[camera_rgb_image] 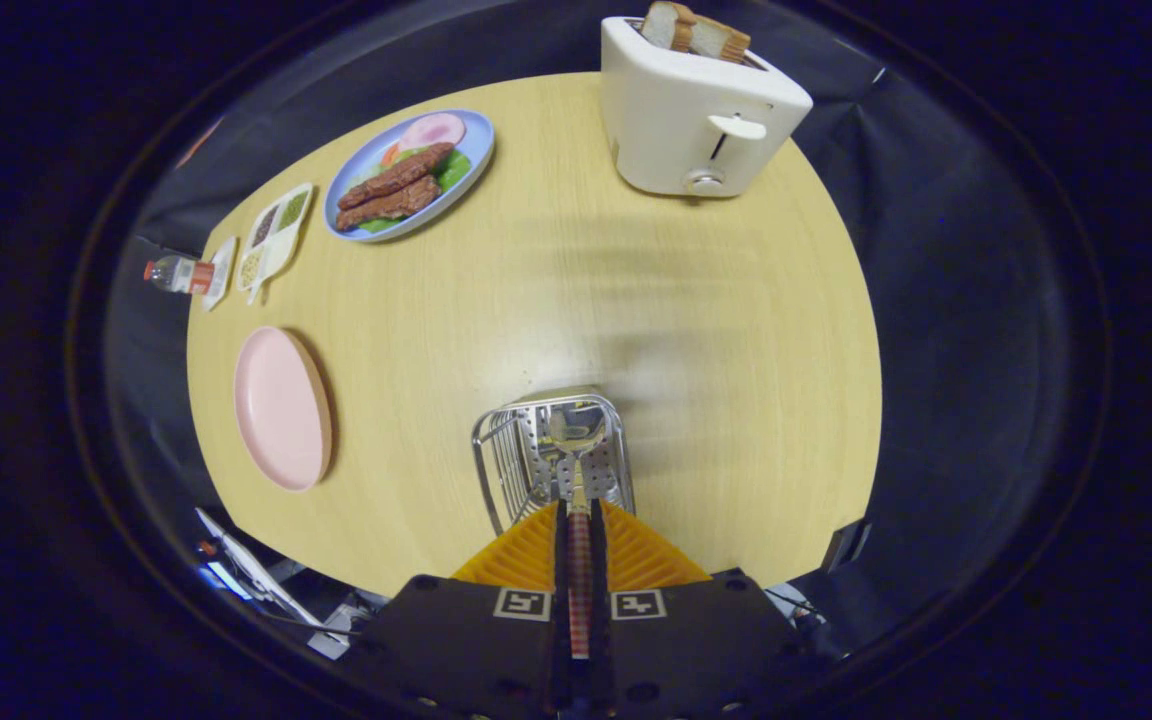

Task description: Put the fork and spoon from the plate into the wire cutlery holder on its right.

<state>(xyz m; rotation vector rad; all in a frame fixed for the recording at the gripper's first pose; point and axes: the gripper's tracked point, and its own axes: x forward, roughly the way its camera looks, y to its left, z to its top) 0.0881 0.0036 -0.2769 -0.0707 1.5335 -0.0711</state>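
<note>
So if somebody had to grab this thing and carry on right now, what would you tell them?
Gripper: shut on the spoon, held by its handle, bowl just ahead over the wire cutlery holder.
Pink plate: to the holder's left, bare.
Fork: I cannot make it out; it may already be inside the holder.
Left: lower the spoon in, open the gripper, then check for the fork.

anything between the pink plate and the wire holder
No. In the gripper view, bare table separates the pink plate from the wire holder. The fingers grip a spoon over the holder.
</note>
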